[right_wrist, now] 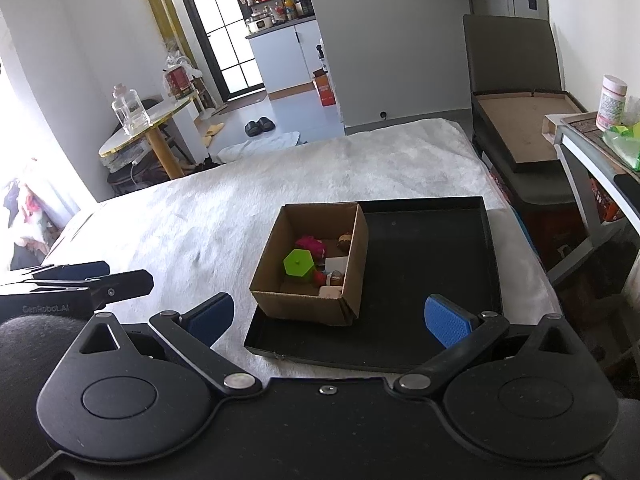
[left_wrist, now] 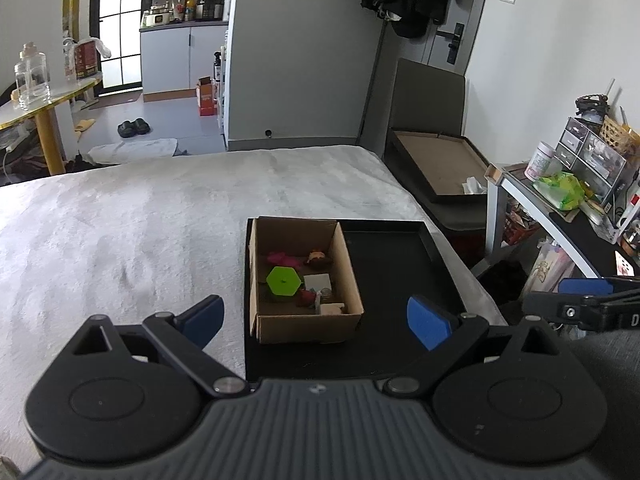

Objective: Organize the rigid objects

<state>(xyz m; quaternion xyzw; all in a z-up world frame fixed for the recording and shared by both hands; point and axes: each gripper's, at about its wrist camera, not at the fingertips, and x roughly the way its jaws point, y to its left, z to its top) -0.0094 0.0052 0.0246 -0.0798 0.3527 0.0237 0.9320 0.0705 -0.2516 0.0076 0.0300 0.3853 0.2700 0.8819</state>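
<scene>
**A:** What does the left wrist view show?

**B:** The left gripper (left_wrist: 316,318) is spread wide and holds nothing. Just ahead of its blue fingertips (left_wrist: 426,322) sits an open cardboard box (left_wrist: 308,326), between the two tips and touching neither. The box stands in the left part of a black tray (left_wrist: 404,264) on a white blanket (left_wrist: 140,232). Inside the box lie a green hexagonal piece (left_wrist: 283,281), a pink item (left_wrist: 280,258), a white square block (left_wrist: 318,281) and a small brown figure (left_wrist: 317,257) (other small pieces are too blurred to name). The right gripper (left_wrist: 576,300) pokes in from the right edge; whether it is released or clenched cannot be told here.

**A:** And the right wrist view?

**B:** The right gripper (right_wrist: 332,316) is also released and empty. The box (right_wrist: 308,304) sits ahead, nearer its left fingertip (right_wrist: 212,316), while the right fingertip hangs over bare tray (right_wrist: 440,240). The green piece (right_wrist: 298,263) shows inside the box. The left gripper (right_wrist: 80,280) enters at the far left, above the blanket (right_wrist: 200,208).
</scene>
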